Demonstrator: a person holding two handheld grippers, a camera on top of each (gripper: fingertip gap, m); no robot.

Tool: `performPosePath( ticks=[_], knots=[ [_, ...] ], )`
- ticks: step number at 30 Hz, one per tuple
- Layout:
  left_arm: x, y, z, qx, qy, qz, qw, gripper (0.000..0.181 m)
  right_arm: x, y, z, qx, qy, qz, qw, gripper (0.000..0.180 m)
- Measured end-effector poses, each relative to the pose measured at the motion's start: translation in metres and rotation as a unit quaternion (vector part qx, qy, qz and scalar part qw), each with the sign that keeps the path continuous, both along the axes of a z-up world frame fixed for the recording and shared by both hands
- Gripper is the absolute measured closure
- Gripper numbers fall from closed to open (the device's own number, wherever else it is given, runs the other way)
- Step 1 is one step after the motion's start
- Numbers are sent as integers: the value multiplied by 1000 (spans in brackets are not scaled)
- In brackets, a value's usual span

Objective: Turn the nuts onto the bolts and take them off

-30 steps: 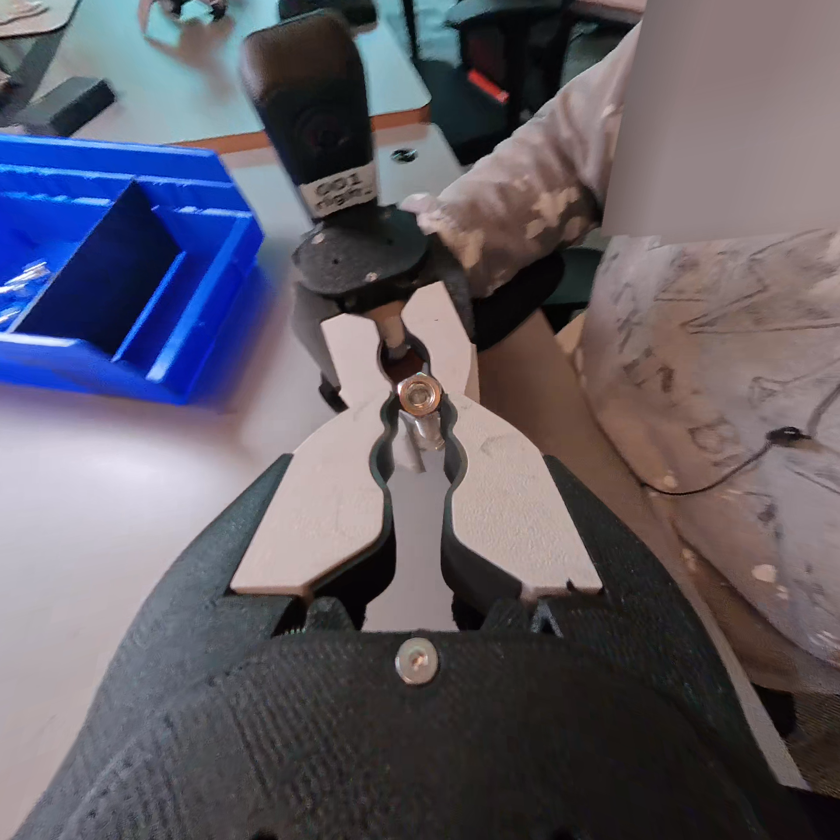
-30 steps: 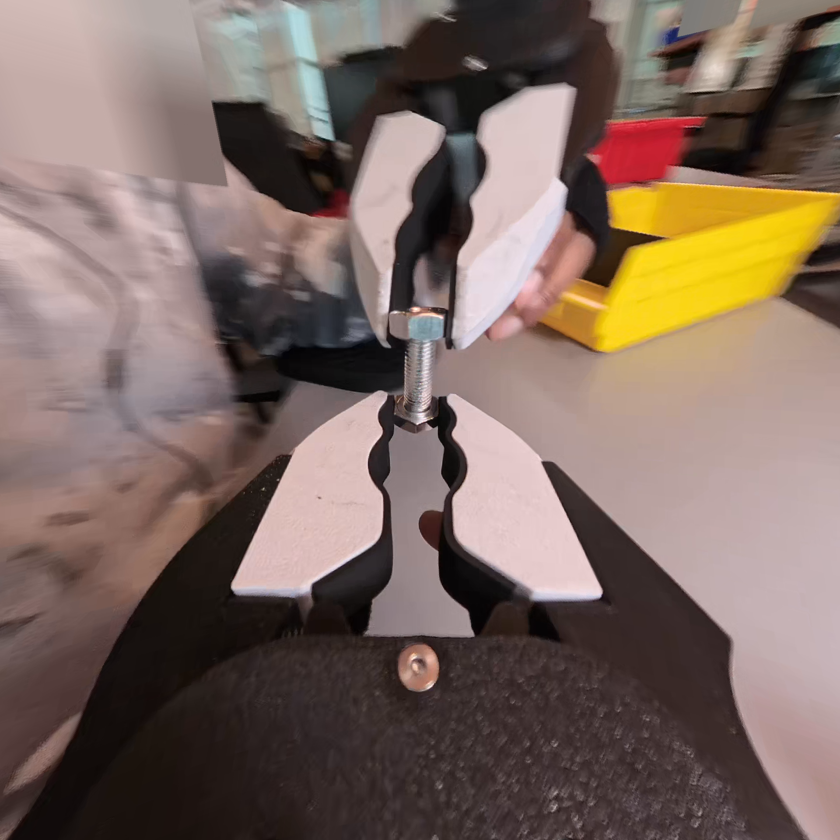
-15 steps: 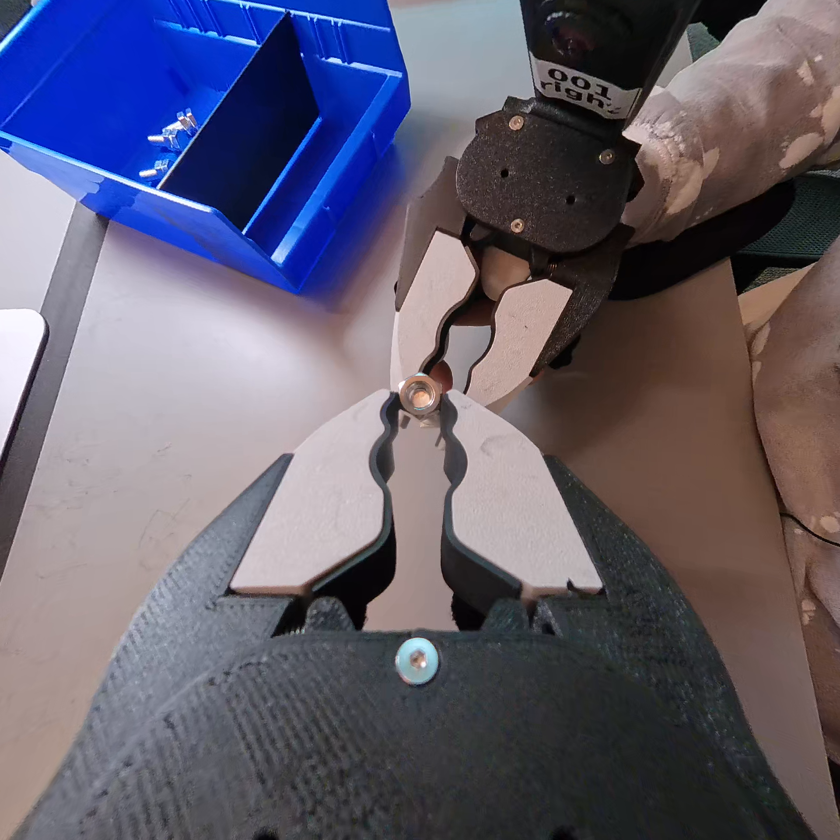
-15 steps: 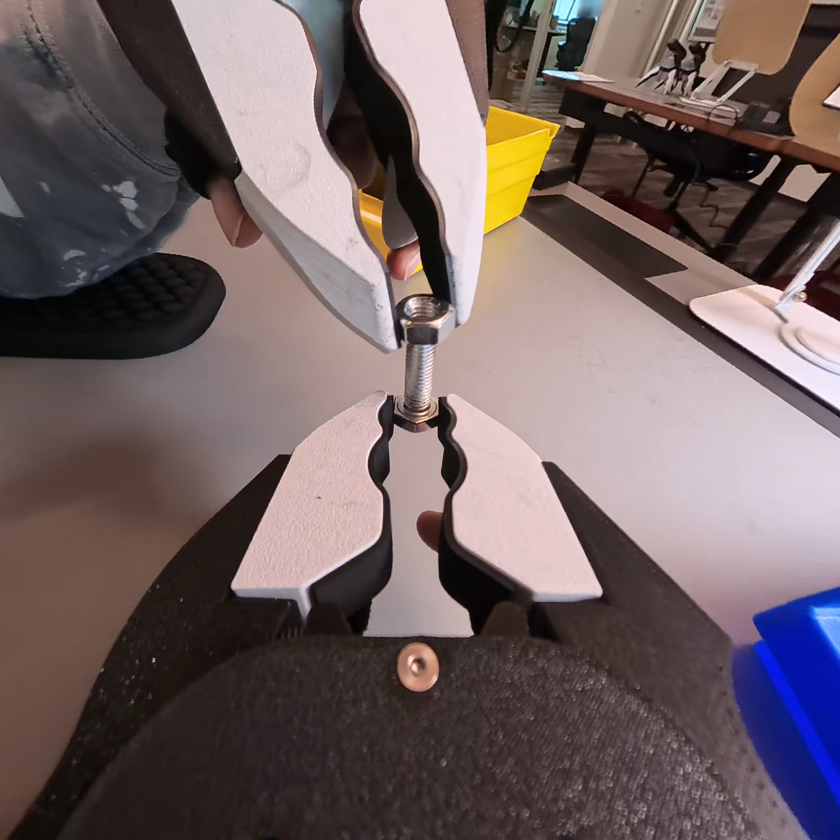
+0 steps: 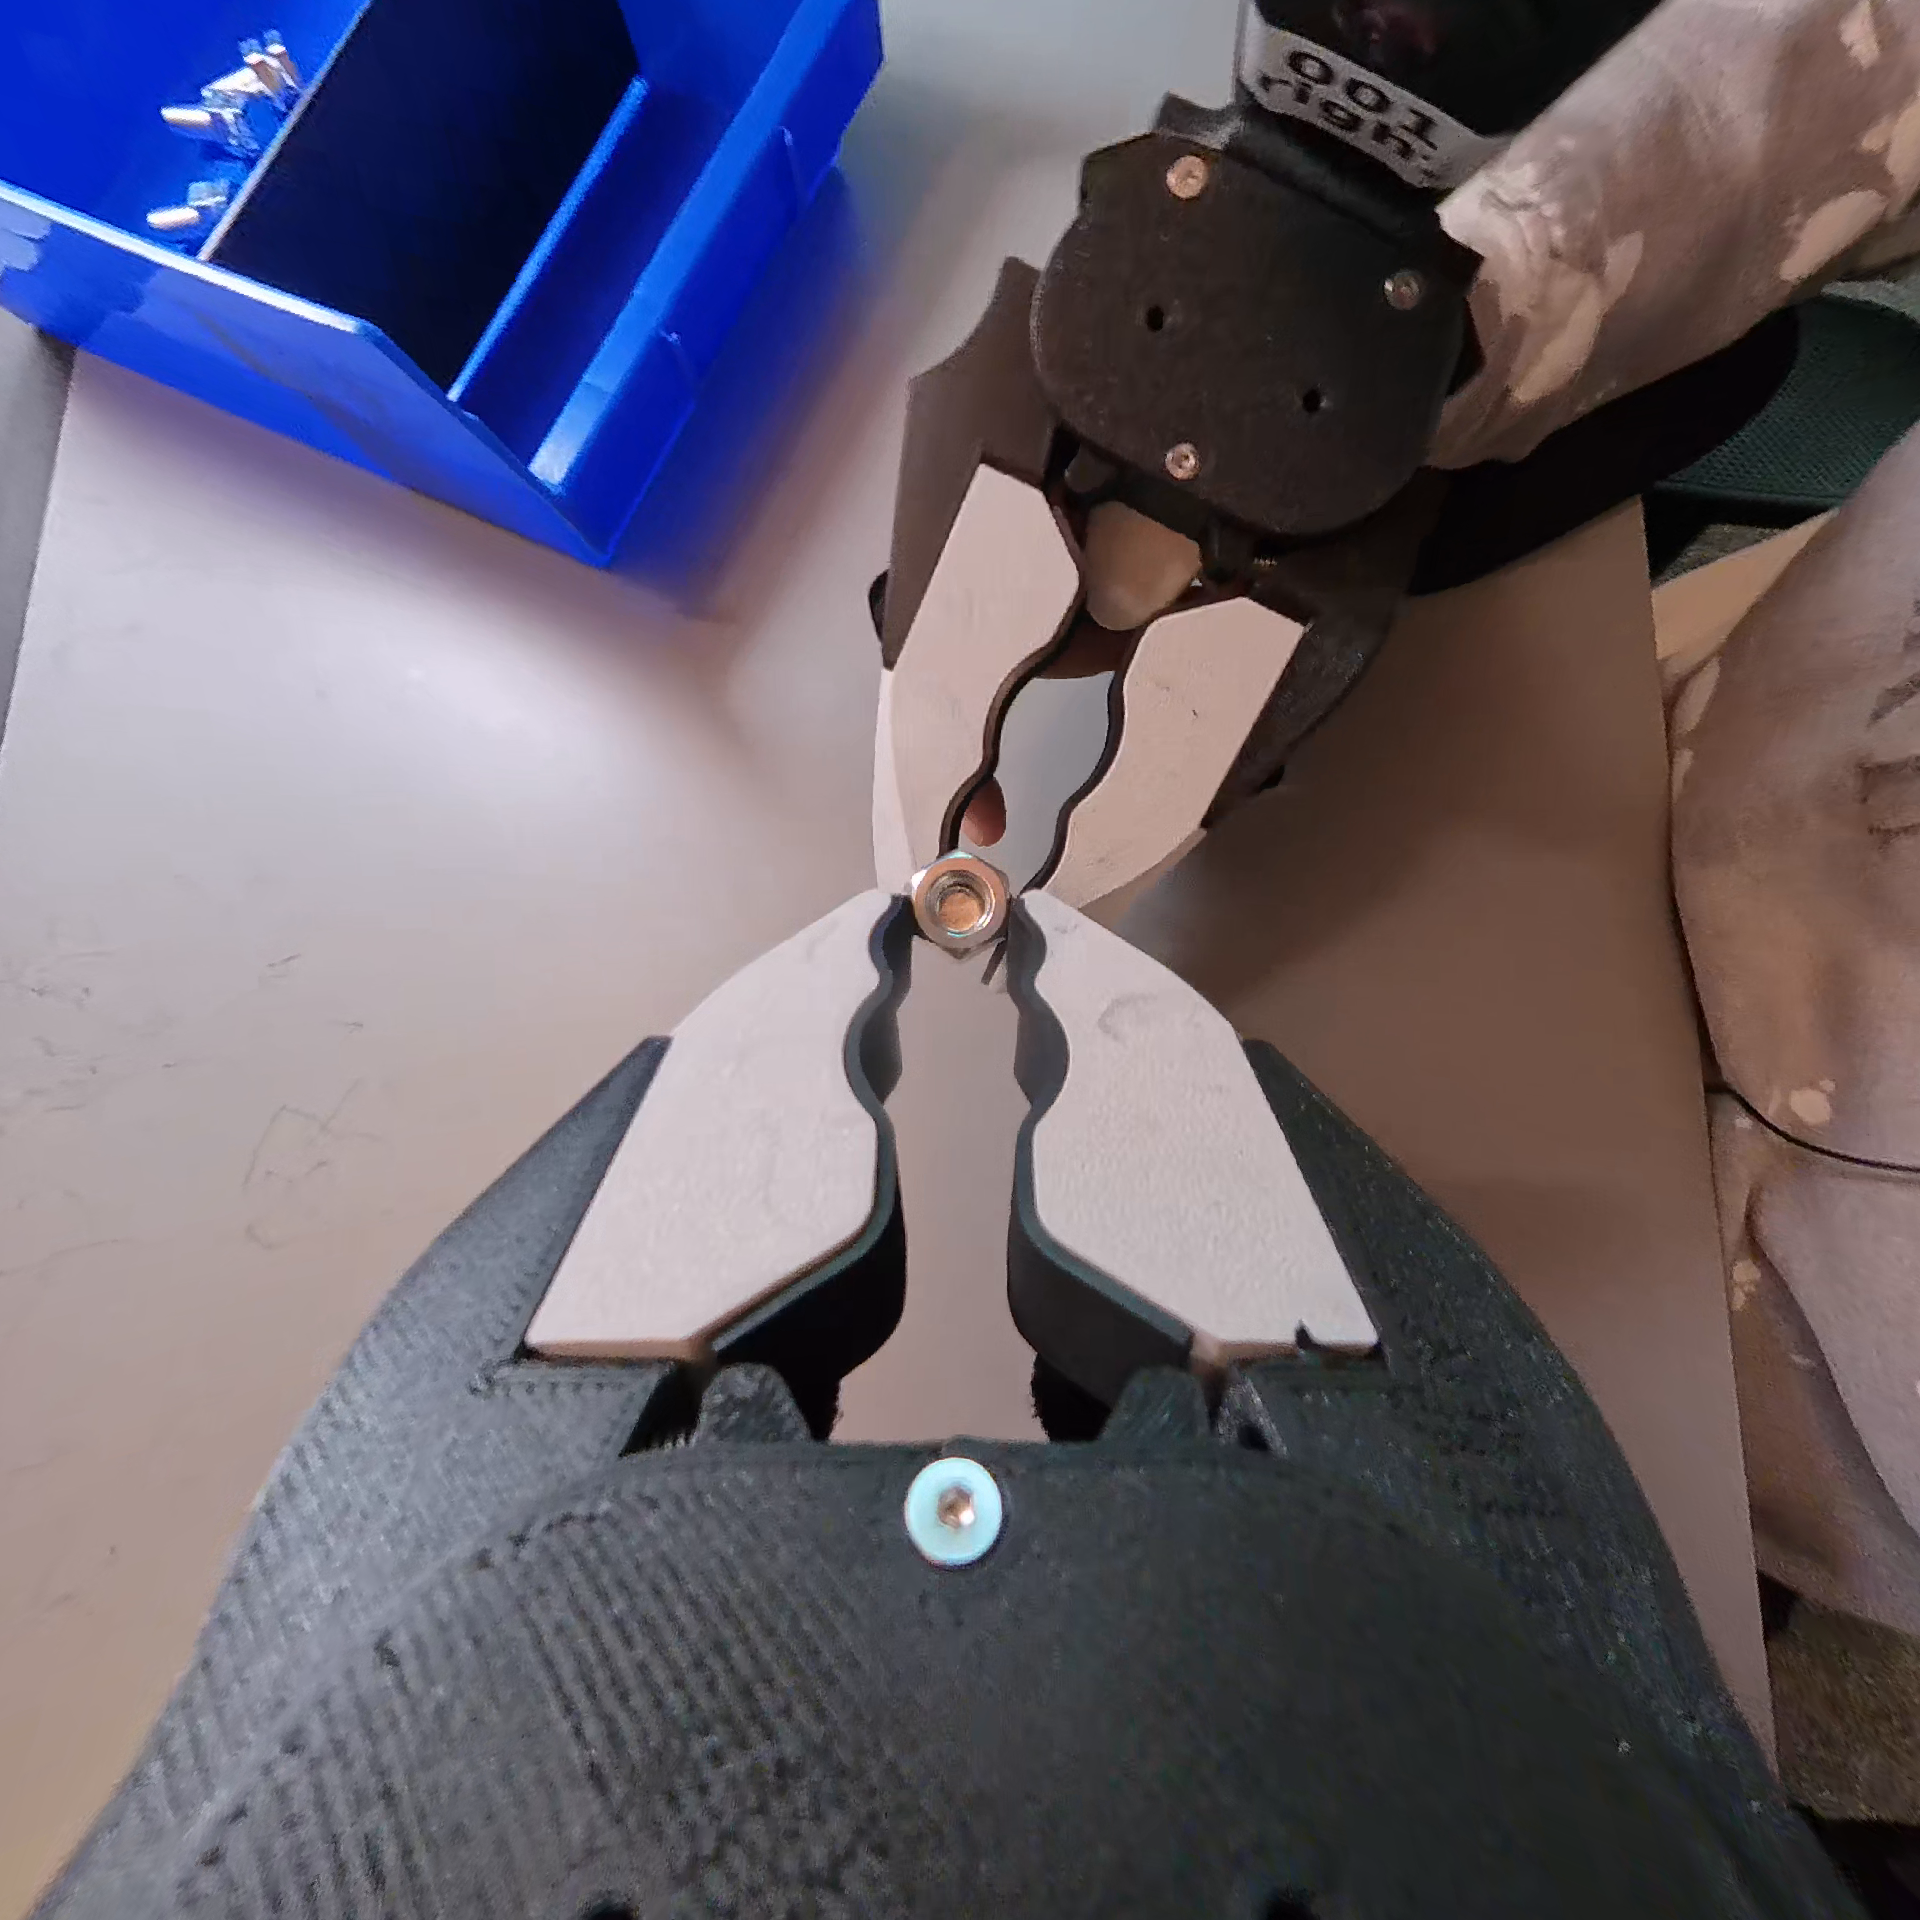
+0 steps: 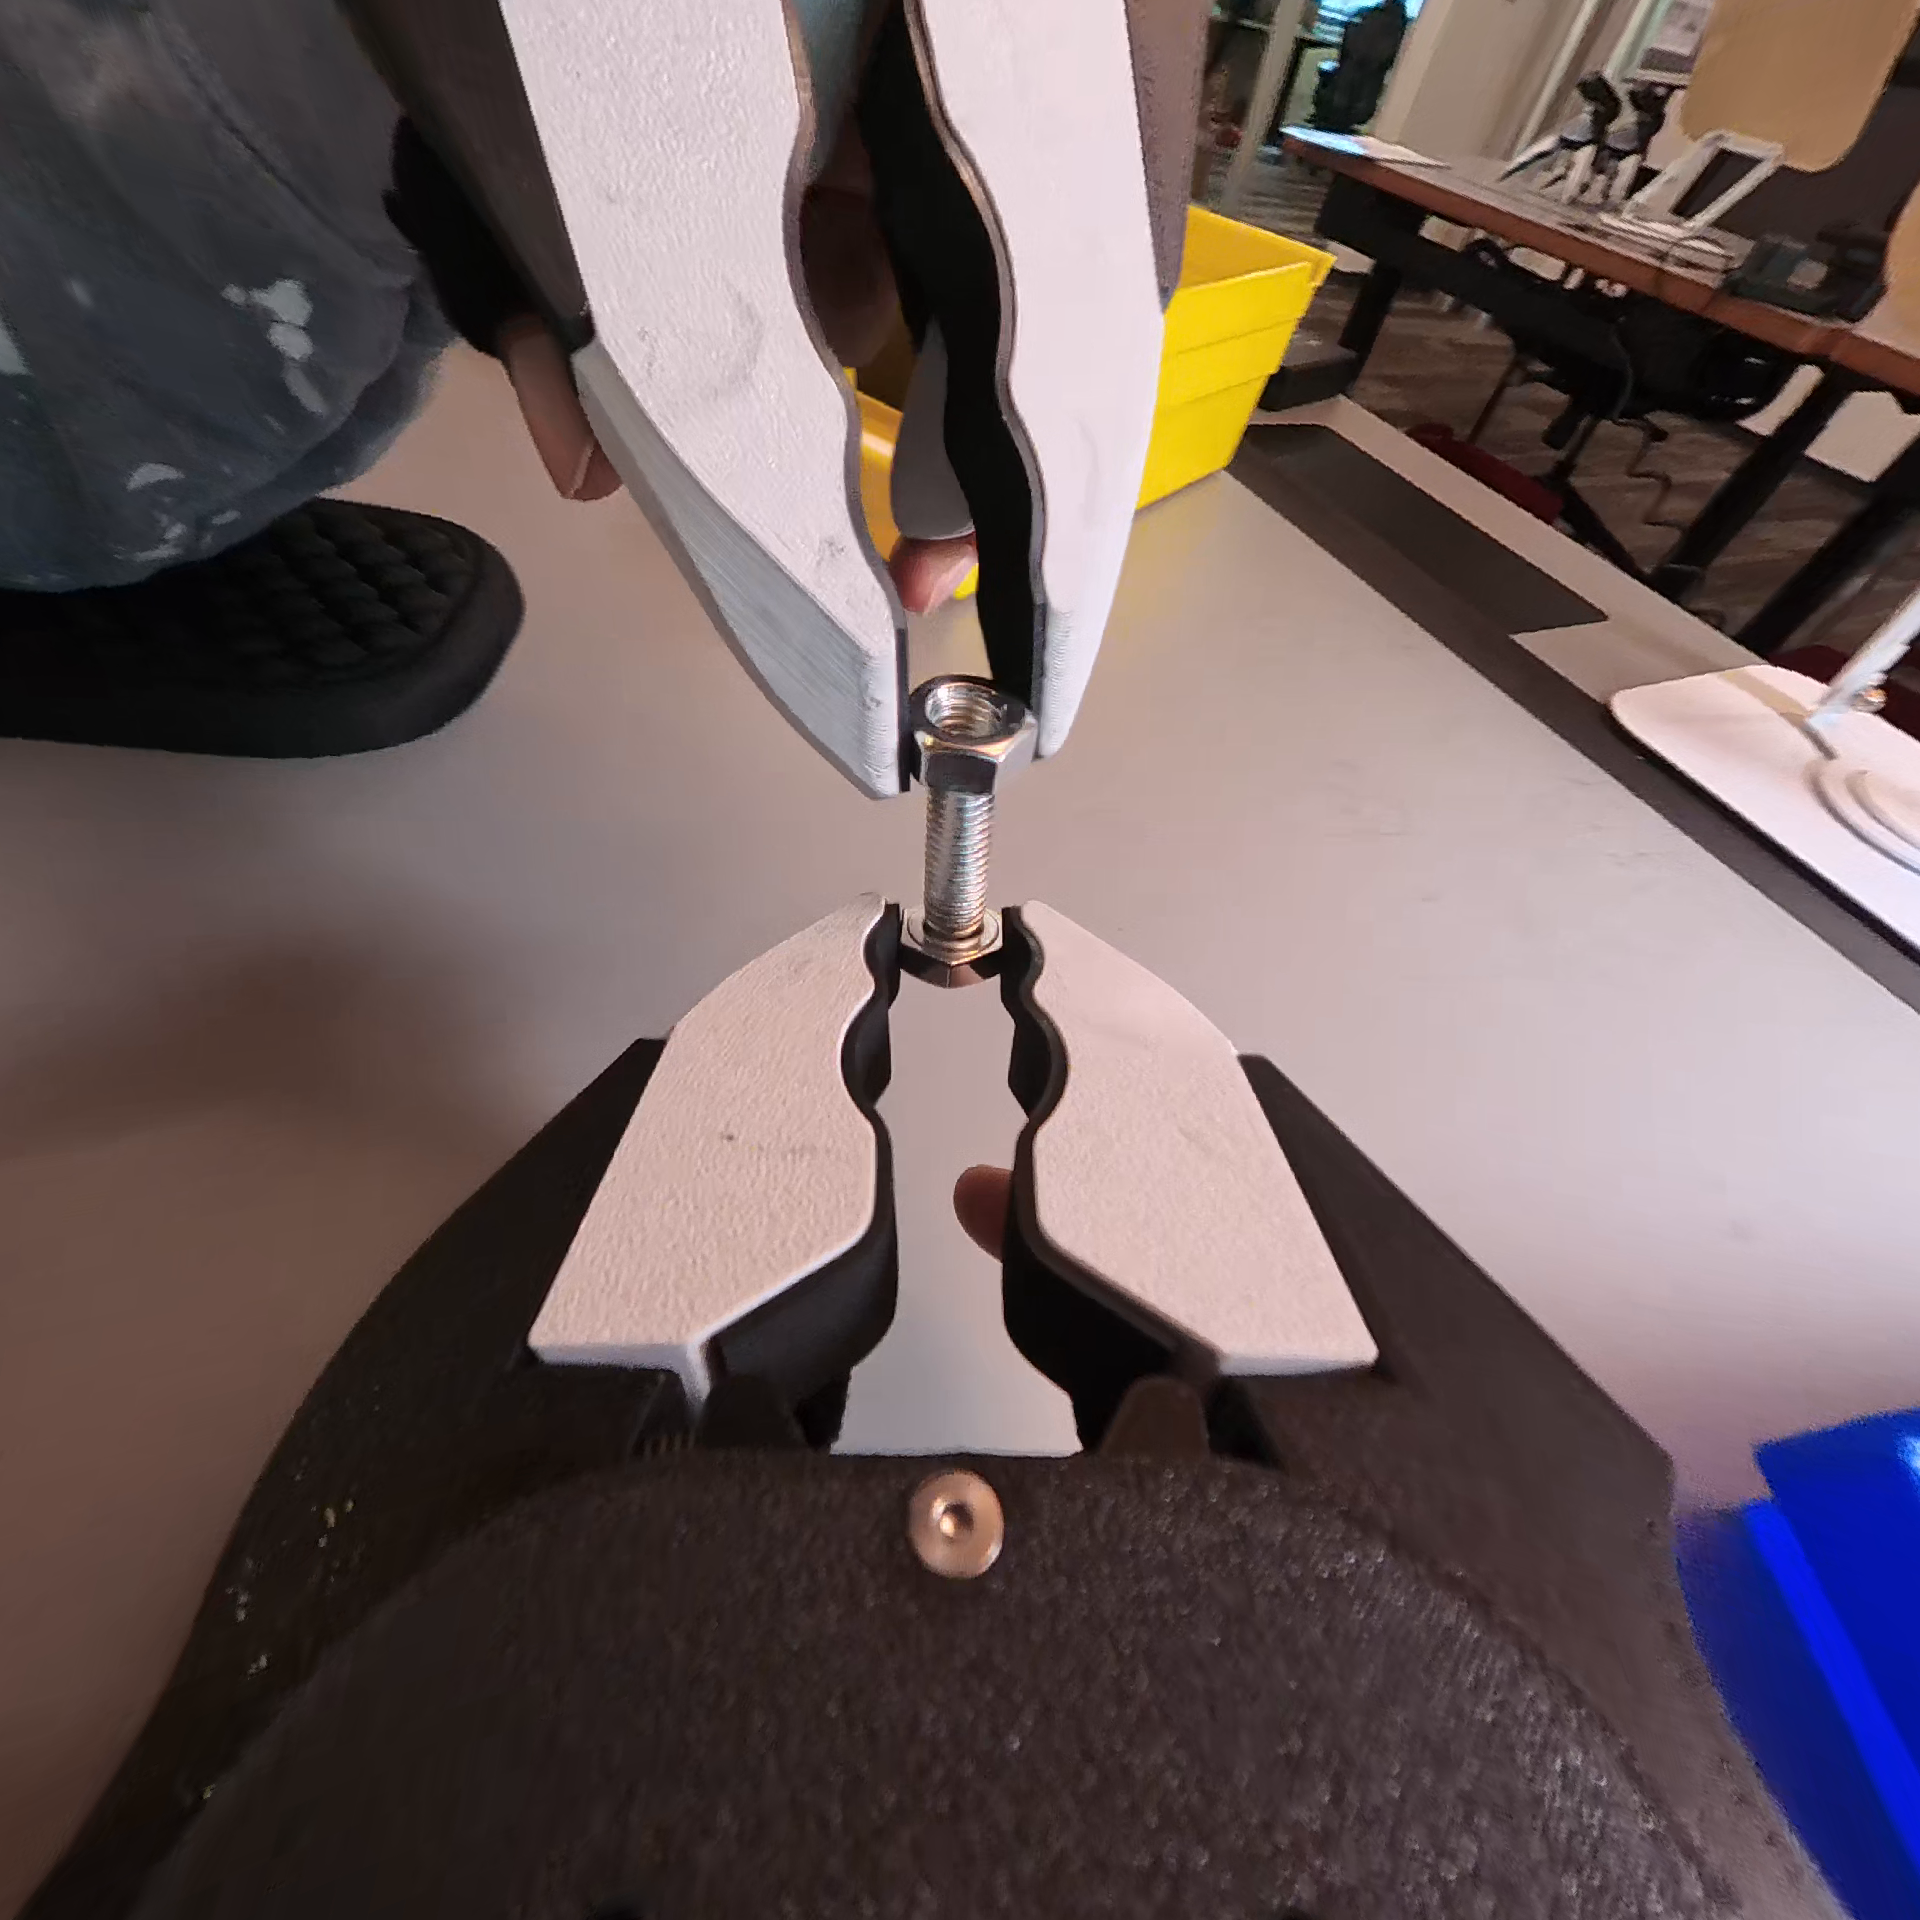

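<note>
A silver bolt (image 6: 948,862) stands between the two grippers above the grey table (image 6: 1351,935). My right gripper (image 6: 951,940) is shut on the bolt's hex head (image 6: 951,961). My left gripper (image 5: 958,920) is shut on a silver hex nut (image 5: 958,906) that sits on the bolt's far tip. In the right wrist view the left gripper (image 6: 971,748) comes down from above with both pads pressed on the nut (image 6: 971,727), whose threaded hole shows open on top. In the left wrist view the right gripper (image 5: 992,868) shows just beyond the nut.
A blue divided bin (image 5: 312,312) holding small metal parts (image 5: 223,94) stands at the left; its corner shows in the right wrist view (image 6: 1829,1621). A yellow bin (image 6: 1216,343), a black pad (image 6: 260,634), a white stand base (image 6: 1766,748) and the person's sleeve (image 5: 1662,208) are nearby. My two grippers' fingertips are within a few centimetres of each other.
Both grippers have swung together with the bolt and nut between them; the left wrist view now looks down on the table. Both grasps have stayed shut on the same parts.
</note>
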State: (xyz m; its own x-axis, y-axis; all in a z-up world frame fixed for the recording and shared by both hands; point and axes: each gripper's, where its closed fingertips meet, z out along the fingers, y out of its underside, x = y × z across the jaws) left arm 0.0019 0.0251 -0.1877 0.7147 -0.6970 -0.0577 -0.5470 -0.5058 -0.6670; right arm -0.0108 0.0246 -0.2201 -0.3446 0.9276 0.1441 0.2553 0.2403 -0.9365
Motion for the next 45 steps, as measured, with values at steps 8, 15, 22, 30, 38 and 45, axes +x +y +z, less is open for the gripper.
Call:
performPosePath(
  ticks=[8, 15, 22, 30, 38, 45],
  knots=[
    [20, -30, 5, -24, -14, -105, 994, 162, 22, -40, 7, -101, 6, 182, 978, 161],
    [37, -52, 10, -44, 1, -198, 979, 162, 41, -66, 12, -141, -5, 289, 947, 161],
    [46, -63, 15, -66, -25, -272, 960, 162, 50, -75, 18, -141, 8, 319, 937, 161],
    [49, -66, 16, -60, -10, -296, 953, 162, 52, -78, 19, -140, 11, 322, 936, 161],
    [45, -62, 26, -19, -23, -270, 962, 162, 50, -74, 21, -135, 17, 308, 941, 161],
    [39, -60, 21, 10, -65, -226, 972, 163, 48, -72, 18, -137, 5, 300, 944, 161]
  ],
)
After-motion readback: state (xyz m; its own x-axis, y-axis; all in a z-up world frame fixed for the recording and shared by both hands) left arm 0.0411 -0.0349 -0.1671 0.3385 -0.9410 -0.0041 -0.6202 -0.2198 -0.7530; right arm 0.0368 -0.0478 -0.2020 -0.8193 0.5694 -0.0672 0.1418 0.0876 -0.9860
